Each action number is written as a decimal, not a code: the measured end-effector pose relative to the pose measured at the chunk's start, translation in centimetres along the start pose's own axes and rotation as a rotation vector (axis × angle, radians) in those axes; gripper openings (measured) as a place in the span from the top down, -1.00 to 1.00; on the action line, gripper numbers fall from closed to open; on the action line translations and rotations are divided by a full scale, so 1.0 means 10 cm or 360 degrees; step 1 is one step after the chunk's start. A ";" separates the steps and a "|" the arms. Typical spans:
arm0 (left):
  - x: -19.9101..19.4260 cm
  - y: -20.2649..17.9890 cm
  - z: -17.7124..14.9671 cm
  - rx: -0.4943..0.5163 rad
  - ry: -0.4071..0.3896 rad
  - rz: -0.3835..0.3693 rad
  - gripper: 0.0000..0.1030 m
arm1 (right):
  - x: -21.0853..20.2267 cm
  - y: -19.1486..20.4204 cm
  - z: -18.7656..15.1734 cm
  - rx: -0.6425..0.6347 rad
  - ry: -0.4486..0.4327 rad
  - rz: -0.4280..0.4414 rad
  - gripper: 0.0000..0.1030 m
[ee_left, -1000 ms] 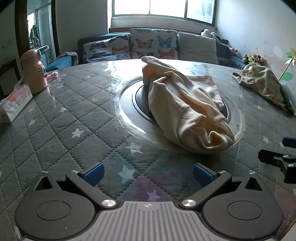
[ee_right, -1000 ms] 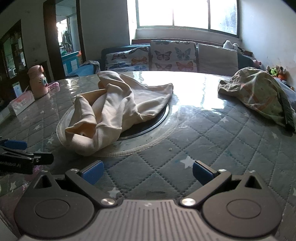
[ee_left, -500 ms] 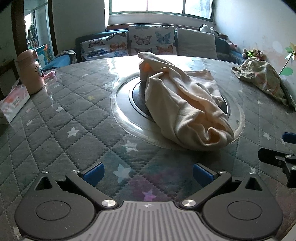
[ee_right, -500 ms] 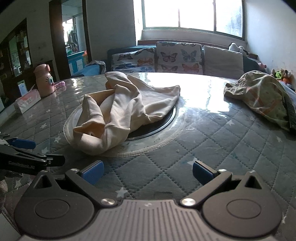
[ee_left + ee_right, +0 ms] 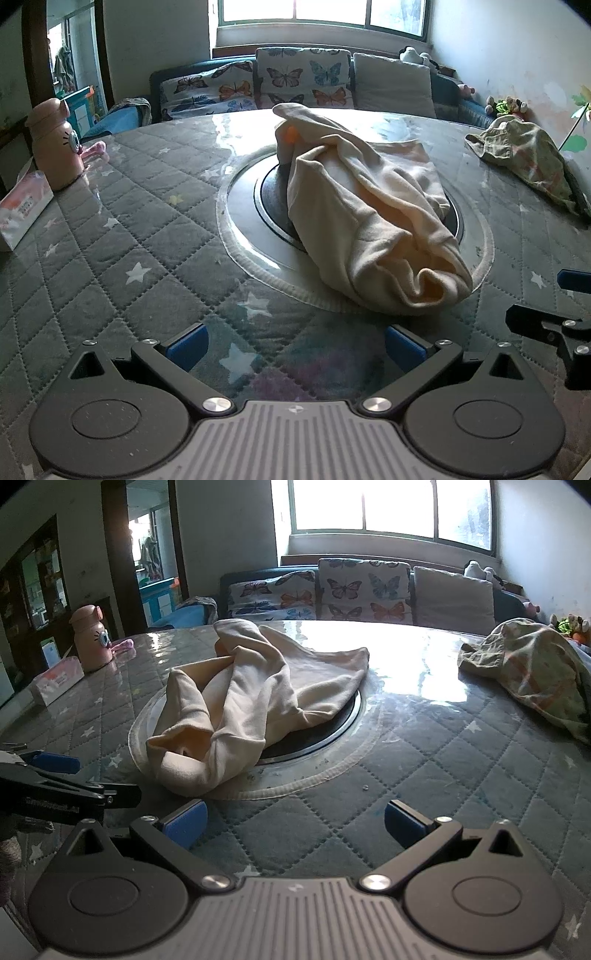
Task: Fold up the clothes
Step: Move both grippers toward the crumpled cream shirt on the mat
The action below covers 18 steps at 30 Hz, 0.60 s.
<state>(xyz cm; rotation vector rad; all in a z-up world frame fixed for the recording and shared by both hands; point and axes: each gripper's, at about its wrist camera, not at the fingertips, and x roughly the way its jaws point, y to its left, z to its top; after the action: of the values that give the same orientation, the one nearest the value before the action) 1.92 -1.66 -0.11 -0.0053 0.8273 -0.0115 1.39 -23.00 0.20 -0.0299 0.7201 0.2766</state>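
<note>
While both claws hang low over the near edge of the table (image 5: 110, 229), the cream garment (image 5: 369, 221) sits crumpled in a heap on the round inset at the table's middle, bunched and rumpled, one rolled end spilling toward the near rim of that ring. Left claw (image 5: 293, 345) has its blue-padded fingers spread wide apart, nothing between them, just quilted star-print cover showing in the gap. Right claw (image 5: 293, 821) is the same story: fingers apart, gripping nothing, hovering over bare cover just short of the ring. From the right wrist view the garment (image 5: 255, 701) lies ahead and a touch to the left, and the left claw's black linkage pokes in at the left edge, near the cloth's closest fold but not touching it. From the left wrist view the right claw's tip peeks in at the right edge.

Off to the far right of the table there's a second garment (image 5: 532, 668), greenish and patterned, in its own heap, well apart from the cream one. On the far left stand a pink bottle (image 5: 55, 147) and, just beside it, a tissue box (image 5: 22, 210). Behind the table, a sofa with butterfly cushions (image 5: 347, 590) under a bright window.
</note>
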 end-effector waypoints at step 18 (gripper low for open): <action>0.02 0.04 0.02 0.0002 0.0015 0.0020 -1.00 | 0.03 0.01 0.01 -0.0003 0.0022 0.0020 -1.00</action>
<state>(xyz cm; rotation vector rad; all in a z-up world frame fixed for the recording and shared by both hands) 2.20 -1.31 -0.18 0.0008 0.8368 -0.0002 1.66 -22.79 0.09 -0.0294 0.7337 0.2893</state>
